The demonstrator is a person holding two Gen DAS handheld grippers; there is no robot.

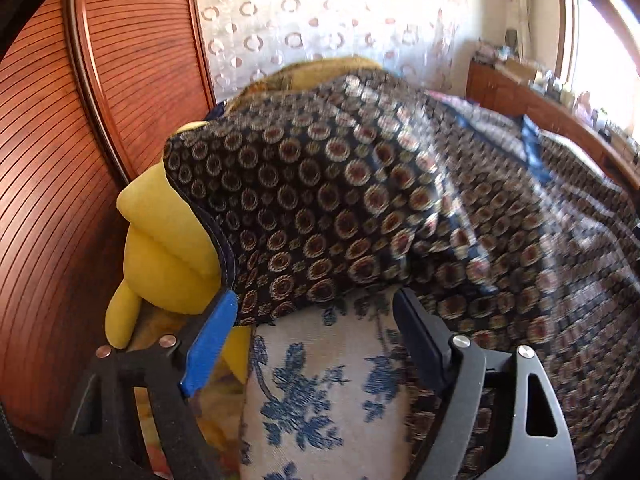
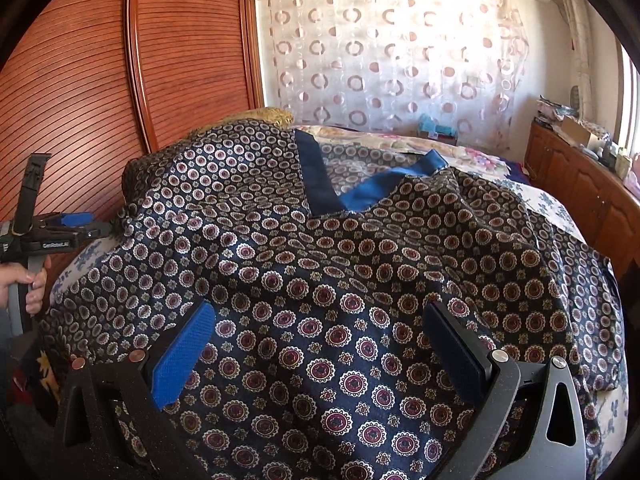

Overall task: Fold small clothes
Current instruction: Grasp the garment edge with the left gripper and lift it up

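Observation:
A dark navy top printed with round medallions lies spread over the bed, its blue V-neck trim toward the far side. My right gripper hovers open just above its near part, a finger on each side and nothing pinched. My left gripper is open at the garment's left corner. The hem edge lies between its fingers, and the blue pad sits close beside the cloth edge. The right wrist view shows the left gripper at the top's left side, held by a hand.
A white bedsheet with blue flowers covers the bed. A yellow plush cushion sits beside the garment's left corner. Slatted wooden wardrobe doors stand at left, a patterned curtain behind, and a cluttered wooden cabinet at right.

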